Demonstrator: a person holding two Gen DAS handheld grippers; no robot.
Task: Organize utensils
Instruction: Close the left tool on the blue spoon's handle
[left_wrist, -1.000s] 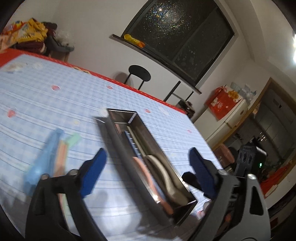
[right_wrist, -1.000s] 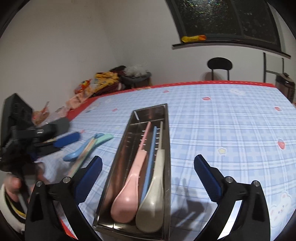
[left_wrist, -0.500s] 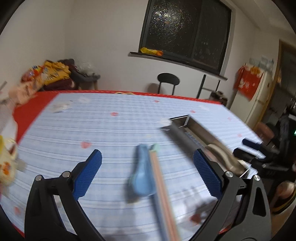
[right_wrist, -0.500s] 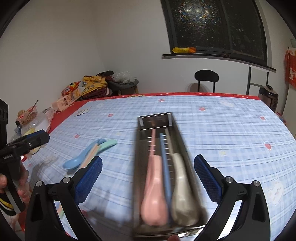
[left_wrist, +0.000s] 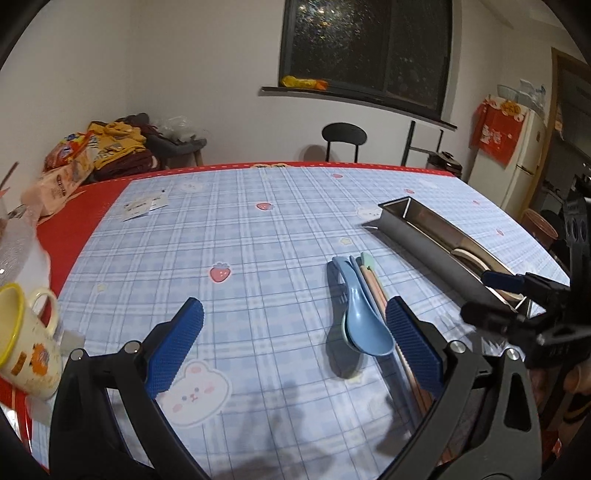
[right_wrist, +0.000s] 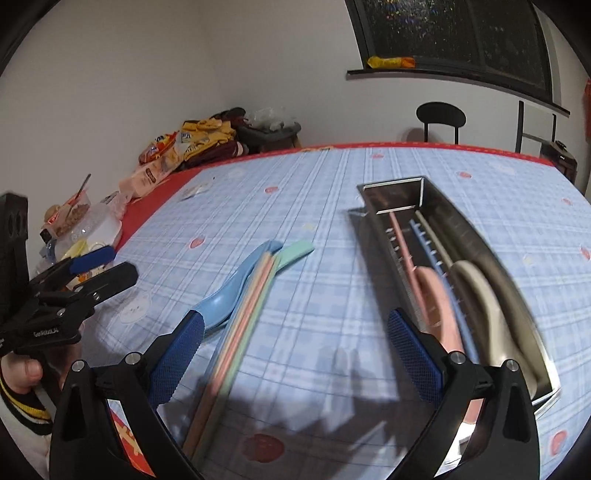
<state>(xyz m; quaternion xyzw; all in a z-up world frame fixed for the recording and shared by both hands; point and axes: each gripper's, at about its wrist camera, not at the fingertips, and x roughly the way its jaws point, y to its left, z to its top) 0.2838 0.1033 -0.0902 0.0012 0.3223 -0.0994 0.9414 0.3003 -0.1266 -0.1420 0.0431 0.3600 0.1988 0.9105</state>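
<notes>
A blue spoon (left_wrist: 364, 317) lies on the checked tablecloth on top of a green spoon, beside pink and green chopsticks (left_wrist: 376, 284). It also shows in the right wrist view (right_wrist: 229, 291), with the chopsticks (right_wrist: 251, 295). A steel utensil tray (right_wrist: 476, 236) holds a pink spoon (right_wrist: 428, 288), a blue utensil and a beige spoon (right_wrist: 484, 295); it appears at the right in the left wrist view (left_wrist: 424, 236). My left gripper (left_wrist: 291, 347) is open and empty above the cloth, the spoon by its right finger. My right gripper (right_wrist: 295, 354) is open and empty between chopsticks and tray.
A yellow-rimmed mug (left_wrist: 26, 343) stands at the table's left edge, near a clear container (left_wrist: 18, 251). Snack packets (left_wrist: 66, 173) and clothes lie at the far left. A paper slip (left_wrist: 144, 205) lies on the cloth. A black chair (left_wrist: 343, 140) stands behind the table.
My left gripper has swung left, away from the tray, and now faces the blue spoon and chopsticks. My right gripper has shifted left, so the tray now lies to its right.
</notes>
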